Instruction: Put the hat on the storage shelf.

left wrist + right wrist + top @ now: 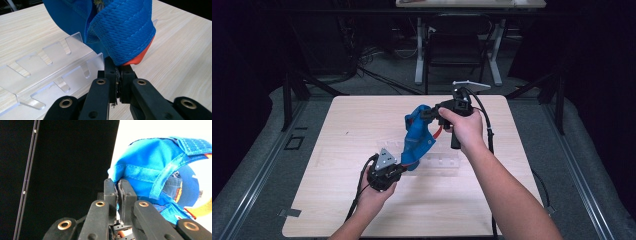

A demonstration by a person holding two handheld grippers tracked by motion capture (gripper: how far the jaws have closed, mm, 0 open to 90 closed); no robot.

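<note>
A lab or recording studio was suggested: a bare wooden table [362, 210] was ringed by black curtains [242, 60] and metal rails [252, 165], with cables [372, 75] strewn behind near a desk [462, 4].

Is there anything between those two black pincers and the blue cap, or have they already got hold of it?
Nothing visible stands between. The left gripper pinches the blue cap at its lower edge, the right gripper pinches its upper edge, and it hangs stretched above the clear plastic rack.

high: above, forward-down | tongs views: close | shared: blue cap [417, 137]
</note>
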